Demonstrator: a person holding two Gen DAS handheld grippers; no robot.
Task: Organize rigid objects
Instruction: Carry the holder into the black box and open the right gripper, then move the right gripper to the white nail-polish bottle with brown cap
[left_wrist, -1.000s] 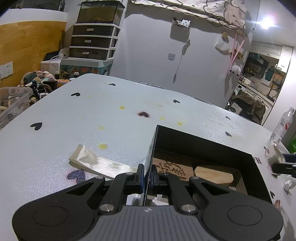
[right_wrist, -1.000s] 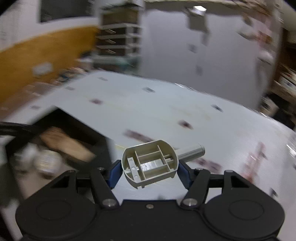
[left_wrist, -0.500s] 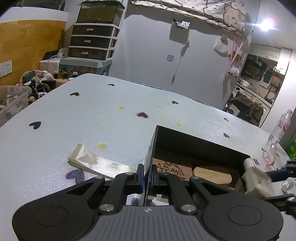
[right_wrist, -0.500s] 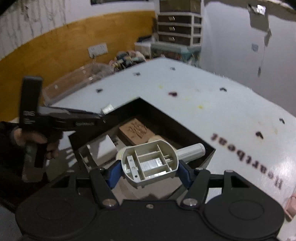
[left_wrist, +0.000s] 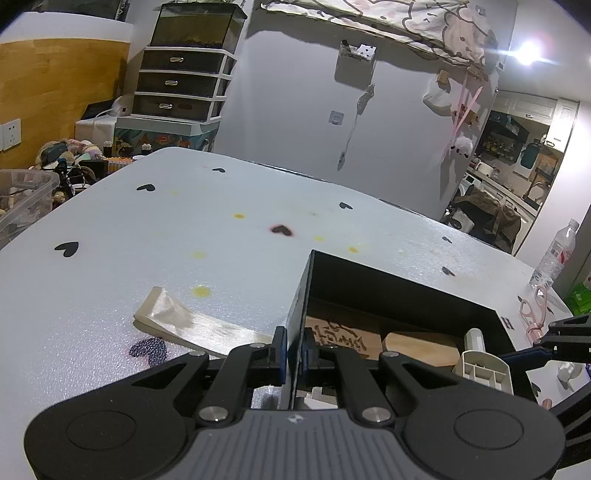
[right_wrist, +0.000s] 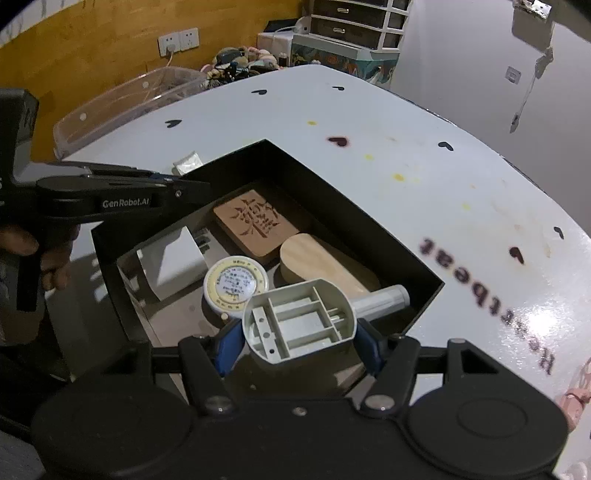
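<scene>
Right tongs, clamped on a grey plastic piece, hover above the black box; left tongs pinch its wall.

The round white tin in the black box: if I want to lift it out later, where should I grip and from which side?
Probably from straight above, closing across the rim of the round white tin. It lies flat on the floor of the black box, label up, so only its edge offers opposing faces. Set the fingers on the free arcs: a white block and a pale wooden piece crowd two sides.
</scene>
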